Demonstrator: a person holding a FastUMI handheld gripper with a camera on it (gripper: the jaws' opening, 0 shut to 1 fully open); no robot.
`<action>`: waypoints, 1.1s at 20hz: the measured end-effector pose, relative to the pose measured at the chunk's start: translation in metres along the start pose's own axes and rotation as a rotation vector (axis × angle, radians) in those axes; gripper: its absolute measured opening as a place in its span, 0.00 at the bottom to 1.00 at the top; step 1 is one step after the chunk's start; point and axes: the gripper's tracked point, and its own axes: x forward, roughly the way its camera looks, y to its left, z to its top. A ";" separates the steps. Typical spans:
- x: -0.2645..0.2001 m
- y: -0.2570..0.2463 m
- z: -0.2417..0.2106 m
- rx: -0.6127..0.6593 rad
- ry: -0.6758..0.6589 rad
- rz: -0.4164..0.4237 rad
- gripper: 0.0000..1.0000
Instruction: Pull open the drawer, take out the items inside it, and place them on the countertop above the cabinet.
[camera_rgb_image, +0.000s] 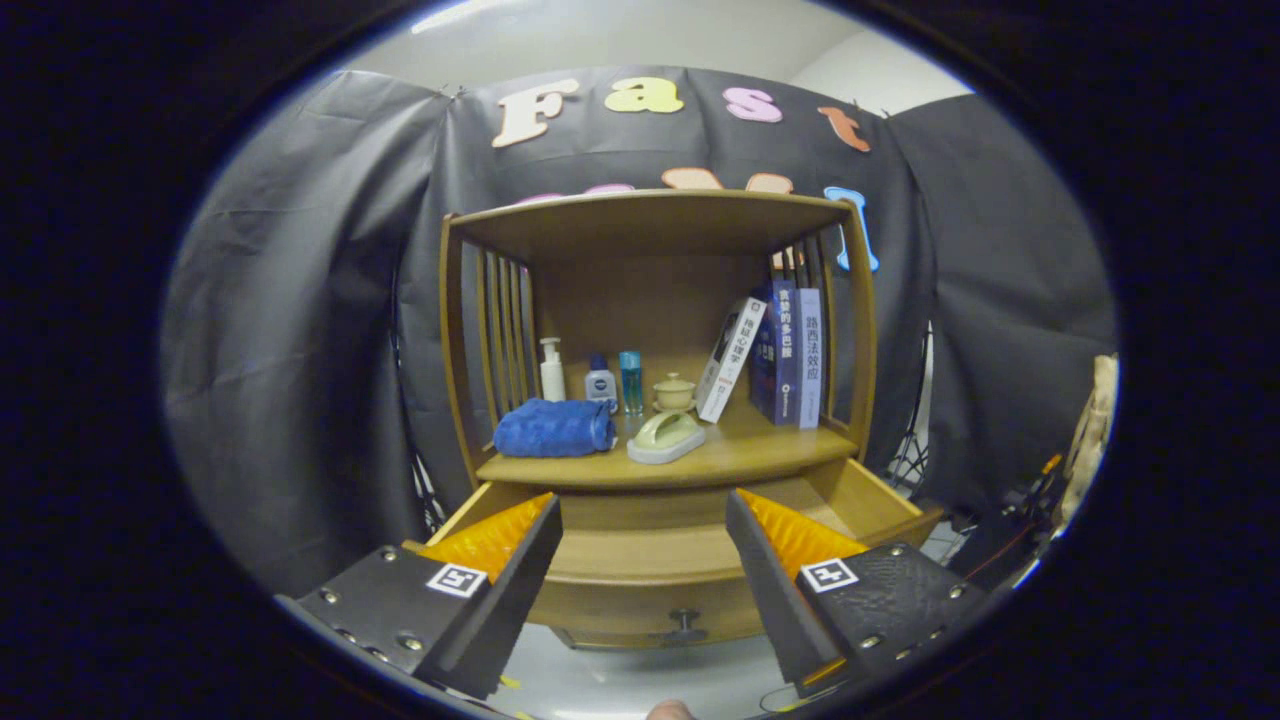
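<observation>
Your claw hangs released, its two fingers spread wide and gripping nothing, poised above the pulled-out drawer of the wooden cabinet. From this angle the fingers hide most of the drawer's inside, so you cannot tell whether anything is left in it; that alone is a risk, since reaching down blind could knock an item or jam a fingertip against the drawer front.

Going left to right along the surface above the drawer: a rolled blue towel lies at the left, with a white pump bottle behind it. Next come a small white and blue bottle and a slim clear blue bottle, both upright and narrow. They look easy to topple if you bring another item in past them. Near the middle a pale green item on a white base sits near the front edge, with a small lidded pot behind it. A nudge from below could push the green item off the edge into the drawer. To the right a white book leans against the upright blue books; it could slide flat if bumped.

The barest spot seems to be the front right, ahead of the books. The shelf's roof sits low, so lifting too high on the way in may strike it. The drawer knob shows below, between the fingers, and the open drawer could shift if your claw leans on its front.
</observation>
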 end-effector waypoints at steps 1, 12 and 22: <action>-0.005 -0.003 -0.008 -0.004 -0.001 -0.002 0.98; 0.016 -0.037 -0.105 -0.005 0.060 -0.041 0.98; 0.073 -0.033 -0.155 0.049 0.085 -0.035 0.99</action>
